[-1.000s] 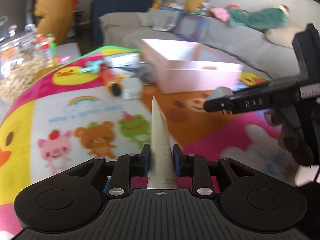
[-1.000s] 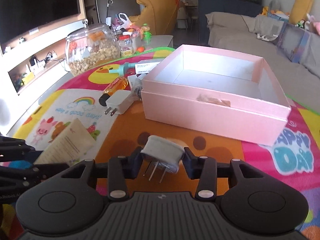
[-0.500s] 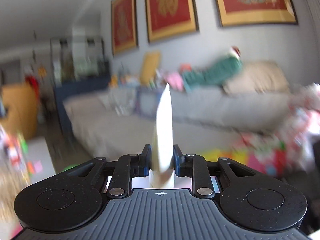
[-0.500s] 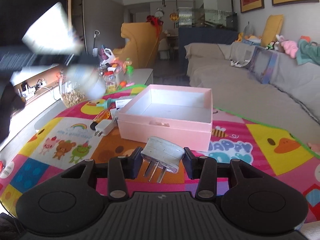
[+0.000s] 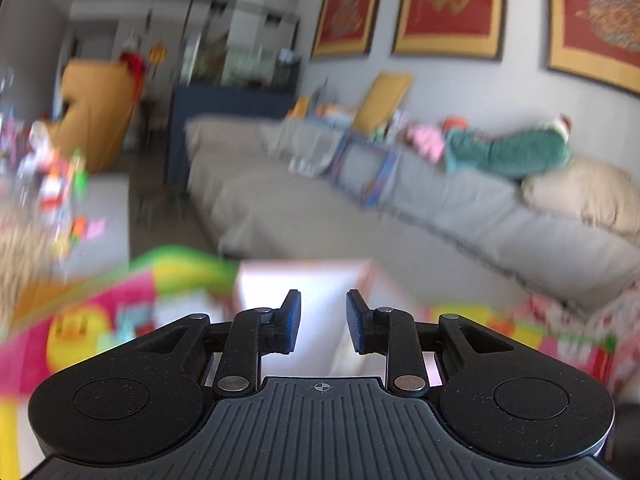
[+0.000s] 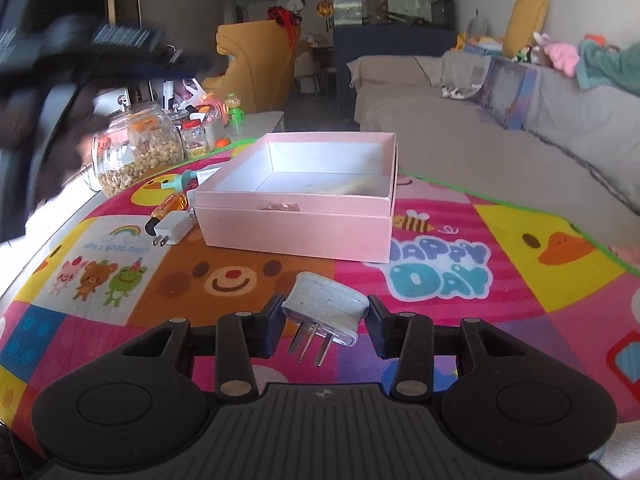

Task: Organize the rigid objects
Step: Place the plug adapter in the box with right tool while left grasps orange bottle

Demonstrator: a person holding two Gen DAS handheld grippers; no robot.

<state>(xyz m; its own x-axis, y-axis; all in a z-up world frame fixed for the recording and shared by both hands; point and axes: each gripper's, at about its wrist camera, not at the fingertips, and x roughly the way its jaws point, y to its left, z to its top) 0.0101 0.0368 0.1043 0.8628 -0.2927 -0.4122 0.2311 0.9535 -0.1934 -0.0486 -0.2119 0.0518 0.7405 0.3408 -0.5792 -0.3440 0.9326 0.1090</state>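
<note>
Plug adapter point(image 6: 326, 307) sits pinched between the right tongs point(image 6: 325, 322), gripped across its pale grey body with the three flat prongs hanging down and toward the camera, hovering over the colourful play mat point(image 6: 460, 276) a bit short of the pink box point(image 6: 296, 226). Looks like a hard plastic shell, light and stiff, so I reckon it won't flex or crush, though the smooth rounded sides could let it twist in the grip; it already sits a little crooked. Holding the body rather than the prongs seems like the right call to me. The left tongs point(image 5: 322, 322) are spread apart with nothing between the blue-edged pads point(image 5: 291, 320), hanging above what looks like the open box point(image 5: 304, 292). That left view is badly smeared though, so I can't tell what's in the box from there. From the right side the box floor shows something thin and pale lying flat, too faint to name. Still on the mat beside the box are a white charger point(image 6: 171, 231), an amber bottle point(image 6: 170, 205) and a teal-handled thing point(image 6: 180, 179), partly hidden by the box wall. A big glass jar point(image 6: 134, 152) sits behind them, and a dark blur at the left edge covers that whole corner.
</note>
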